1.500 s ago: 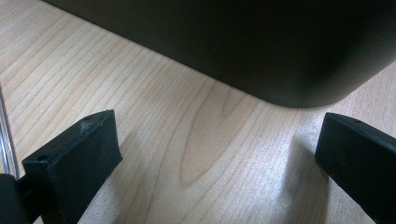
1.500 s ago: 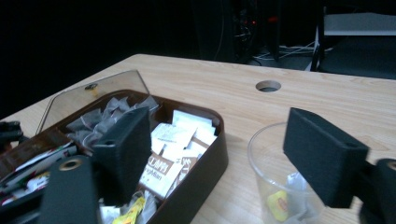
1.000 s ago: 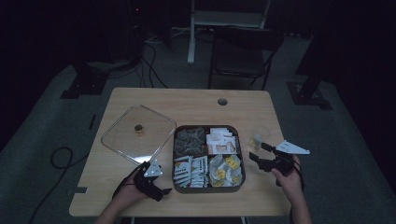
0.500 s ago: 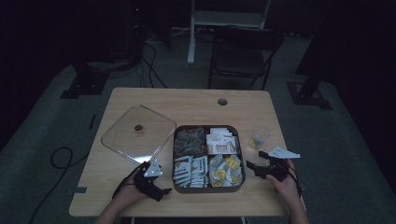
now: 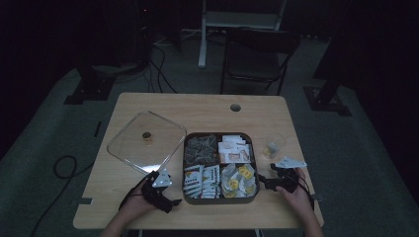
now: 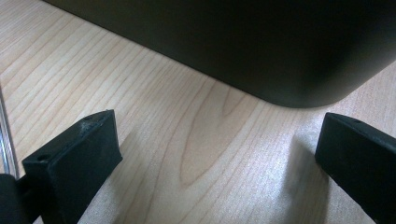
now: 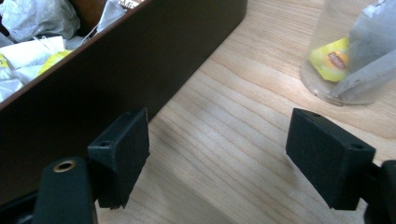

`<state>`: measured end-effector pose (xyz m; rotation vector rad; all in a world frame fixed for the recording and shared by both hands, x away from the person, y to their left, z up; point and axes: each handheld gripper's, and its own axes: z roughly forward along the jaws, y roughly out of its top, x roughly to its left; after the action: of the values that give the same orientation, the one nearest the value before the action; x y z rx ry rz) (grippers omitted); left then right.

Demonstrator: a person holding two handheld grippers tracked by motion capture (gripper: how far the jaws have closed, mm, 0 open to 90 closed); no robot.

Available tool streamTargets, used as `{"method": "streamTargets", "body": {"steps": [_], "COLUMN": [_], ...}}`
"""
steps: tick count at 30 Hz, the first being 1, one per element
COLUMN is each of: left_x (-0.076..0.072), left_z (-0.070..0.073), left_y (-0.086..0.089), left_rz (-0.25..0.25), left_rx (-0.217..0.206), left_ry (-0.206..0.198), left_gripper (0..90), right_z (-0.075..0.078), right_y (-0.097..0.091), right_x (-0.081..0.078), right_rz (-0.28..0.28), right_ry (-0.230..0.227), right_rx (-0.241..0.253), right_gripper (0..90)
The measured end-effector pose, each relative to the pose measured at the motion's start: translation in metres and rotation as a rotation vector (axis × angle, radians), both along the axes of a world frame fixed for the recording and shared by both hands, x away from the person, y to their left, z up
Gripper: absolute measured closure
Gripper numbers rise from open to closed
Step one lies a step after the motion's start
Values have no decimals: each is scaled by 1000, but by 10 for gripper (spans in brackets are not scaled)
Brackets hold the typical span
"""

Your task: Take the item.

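Desk (image 7: 243,154): pale wood-grain top, smooth, satin sheen. Compartment box (image 7: 140,65): dark brown wall, matt and smooth; holds paper-wrapped tea bags (image 5: 232,149) and glossy crinkled sachets (image 5: 236,178). Lid (image 5: 129,148) near the desk's left edge: clear, glossy plastic. Cup (image 7: 327,79): clear plastic, slightly frosted, holding a tea bag with a yellow paper tag (image 7: 332,59). Right gripper (image 7: 217,161) and left gripper (image 6: 217,151) pads: matt black plastic.

Dim lab: cables (image 5: 148,69), rig stands (image 5: 91,86), lone table (image 5: 197,106).

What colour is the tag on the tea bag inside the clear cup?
Yellow. The tea bag tag inside the clear cup shows best in the right gripper view.
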<state>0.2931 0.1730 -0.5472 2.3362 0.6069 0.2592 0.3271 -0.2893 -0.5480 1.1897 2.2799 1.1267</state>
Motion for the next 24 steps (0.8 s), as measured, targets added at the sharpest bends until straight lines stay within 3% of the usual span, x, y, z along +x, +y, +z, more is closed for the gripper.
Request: {"method": "streamTargets", "body": {"steps": [4, 12, 24], "left_x": [0, 0, -1], "left_z": [0, 0, 0], "left_y": [0, 0, -1], "left_rz": [0, 0, 16], "left_rx": [0, 0, 1], "left_ry": [0, 0, 1], "left_gripper": [3, 3, 3], "right_z": [-1, -2, -2], "right_y": [3, 8, 9], "right_x": [0, -3, -3], "right_rz": [20, 53, 16], "right_ry": [26, 12, 23], "right_rx": [-37, -81, -90], "right_gripper": [204, 190, 131]}}
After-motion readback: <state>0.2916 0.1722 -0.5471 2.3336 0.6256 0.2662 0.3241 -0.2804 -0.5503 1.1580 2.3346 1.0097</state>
